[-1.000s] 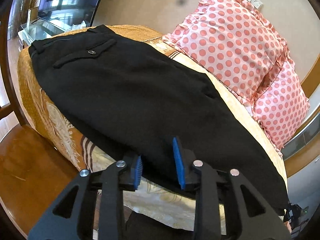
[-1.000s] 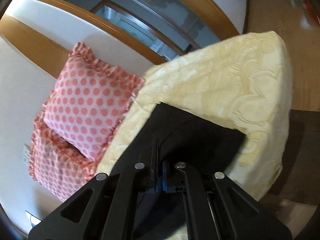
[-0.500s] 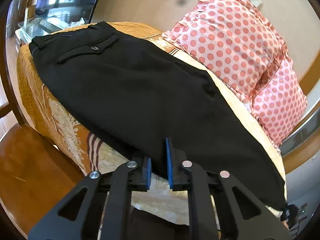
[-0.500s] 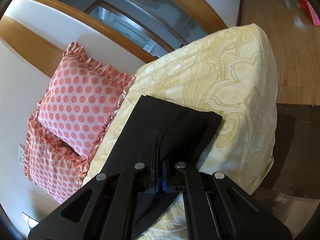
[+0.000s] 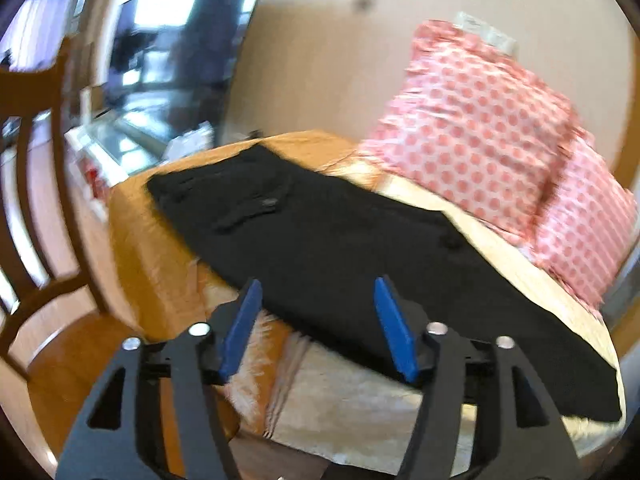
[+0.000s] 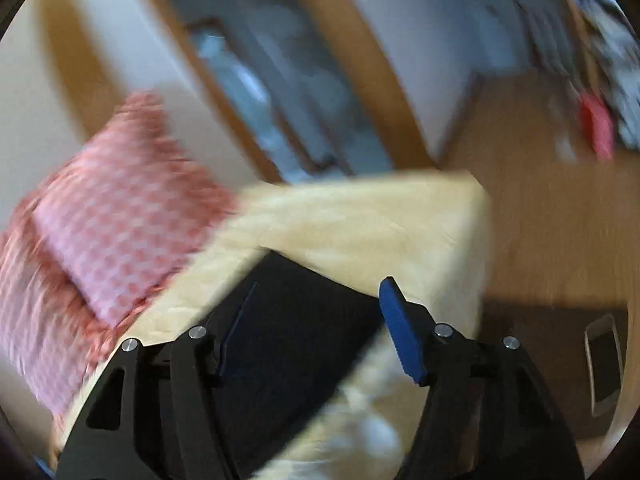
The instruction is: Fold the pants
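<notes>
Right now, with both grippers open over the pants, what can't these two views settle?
- Right wrist view: motion blur smears the pants hem, so its fold layers are unreadable.
- Left wrist view: the left gripper covers the pants' near edge.
- Left wrist view: the pillows are cut by the lens rim.

The black pants (image 5: pixel 340 248) lie flat along the bed (image 5: pixel 168 256), their top open from above. Behind them two polka-dot pillows (image 5: pixel 480 136) close off the wall side. A wooden chair (image 5: pixel 44 216) stands just beside the bed's near corner, narrowing the approach there. The left gripper (image 5: pixel 318 320) and right gripper (image 6: pixel 316 324) hang spread wide above the pants' edge, with bare wood floor (image 6: pixel 560 220) past the bed's far end.
</notes>
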A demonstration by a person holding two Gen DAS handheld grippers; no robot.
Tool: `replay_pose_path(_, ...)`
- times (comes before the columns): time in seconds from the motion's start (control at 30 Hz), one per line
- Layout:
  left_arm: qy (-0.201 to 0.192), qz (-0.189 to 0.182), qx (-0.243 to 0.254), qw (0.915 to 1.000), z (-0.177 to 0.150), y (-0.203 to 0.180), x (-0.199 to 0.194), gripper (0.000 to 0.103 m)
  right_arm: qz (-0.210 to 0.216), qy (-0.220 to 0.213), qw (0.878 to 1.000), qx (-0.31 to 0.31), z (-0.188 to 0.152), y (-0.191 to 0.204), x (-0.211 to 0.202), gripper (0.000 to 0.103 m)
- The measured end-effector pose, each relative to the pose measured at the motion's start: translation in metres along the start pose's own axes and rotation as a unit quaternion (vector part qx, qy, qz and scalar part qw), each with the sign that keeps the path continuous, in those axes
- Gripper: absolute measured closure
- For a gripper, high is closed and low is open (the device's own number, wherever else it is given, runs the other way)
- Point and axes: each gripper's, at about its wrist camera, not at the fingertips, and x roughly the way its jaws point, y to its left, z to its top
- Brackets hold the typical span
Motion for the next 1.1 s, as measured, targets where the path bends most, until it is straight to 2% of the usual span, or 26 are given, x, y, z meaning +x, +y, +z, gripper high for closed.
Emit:
replay_pose_path(0.03, 0.002, -0.014, 0.015, 0.9998, 0.0, -0.009, 0.001, 0.033, 0.045, 0.007, 0.998, -0.041, -0.001, 0.027, -0.001, 0.038)
replay_pose_path(0.1, 0.01, -0.048, 0.05, 0.9975, -0.005, -0.031, 0.008, 0.029, 0.131, 0.035, 0.985, -0.105, -0.008, 0.075, 0.0, 0.038)
replay_pose_path(0.17, 0.034, -0.084, 0.091, 0.9918, -0.014, -0.057, 0.02, 0.025, 0.237, 0.092, 0.95, -0.179, -0.027, 0.14, 0.006, 0.038)
replay_pose_path(0.2, 0.047, -0.099, 0.108, 0.9881, -0.019, -0.067, 0.026, 0.025, 0.292, 0.126, 0.923, -0.217, -0.043, 0.177, 0.009, 0.039)
replay_pose_path(0.23, 0.056, -0.108, 0.118, 0.9855, -0.022, -0.073, 0.031, 0.023, 0.321, 0.147, 0.904, -0.241, -0.055, 0.202, 0.01, 0.039)
replay_pose_path(0.27, 0.065, -0.114, 0.129, 0.9829, -0.026, -0.08, 0.036, 0.022, 0.344, 0.169, 0.884, -0.266, -0.068, 0.226, 0.011, 0.039)
replay_pose_path(0.3, 0.07, -0.114, 0.136, 0.9815, -0.029, -0.083, 0.04, 0.021, 0.366, 0.195, 0.859, -0.3, -0.086, 0.258, 0.014, 0.039)
replay_pose_path(0.33, 0.078, -0.111, 0.146, 0.98, -0.033, -0.085, 0.046, 0.018, 0.378, 0.209, 0.843, -0.32, -0.097, 0.278, 0.016, 0.04)
replay_pose_path(0.4, 0.096, -0.096, 0.15, 0.9792, -0.041, -0.083, 0.057, 0.017, 0.401, 0.243, 0.803, -0.367, -0.127, 0.324, 0.023, 0.041)
replay_pose_path(0.43, 0.087, -0.103, 0.154, 0.9788, -0.044, -0.08, 0.057, 0.015, 0.407, 0.256, 0.789, -0.382, -0.138, 0.34, 0.027, 0.05)
replay_pose_path(0.47, 0.083, -0.109, 0.155, 0.9784, -0.046, -0.078, 0.056, 0.013, 0.405, 0.269, 0.776, -0.401, -0.153, 0.359, 0.034, 0.052)
replay_pose_path(0.5, 0.08, -0.115, 0.154, 0.9782, -0.047, -0.075, 0.055, 0.013, 0.404, 0.277, 0.768, -0.413, -0.162, 0.37, 0.037, 0.052)
replay_pose_path(0.57, 0.074, -0.13, 0.143, 0.9784, -0.049, -0.072, 0.054, 0.011, 0.402, 0.292, 0.74, -0.454, -0.19, 0.398, 0.048, 0.058)
replay_pose_path(0.67, 0.071, -0.15, 0.13, 0.9774, -0.048, -0.069, 0.054, 0.011, 0.38, 0.307, 0.724, -0.488, -0.22, 0.42, 0.065, 0.061)
replay_pose_path(0.87, 0.071, -0.196, 0.108, 0.9721, -0.045, -0.059, 0.054, 0.008, 0.372, 0.319, 0.71, -0.506, -0.238, 0.416, 0.076, 0.063)
replay_pose_path(0.9, 0.072, -0.198, 0.106, 0.9717, -0.045, -0.059, 0.054, 0.007, 0.375, 0.32, 0.708, -0.506, -0.239, 0.417, 0.074, 0.067)
replay_pose_path(0.97, 0.073, -0.203, 0.105, 0.9709, -0.044, -0.06, 0.054, 0.004, 0.379, 0.321, 0.705, -0.507, -0.24, 0.421, 0.074, 0.083)
replay_pose_path(1.0, 0.073, -0.202, 0.107, 0.9707, -0.044, -0.062, 0.055, 0.004, 0.375, 0.312, 0.707, -0.512, -0.239, 0.421, 0.073, 0.101)
replay_pose_path(1.1, 0.073, -0.197, 0.113, 0.9711, -0.045, -0.065, 0.056, 0.002, 0.361, 0.276, 0.714, -0.533, -0.241, 0.424, 0.067, 0.101)
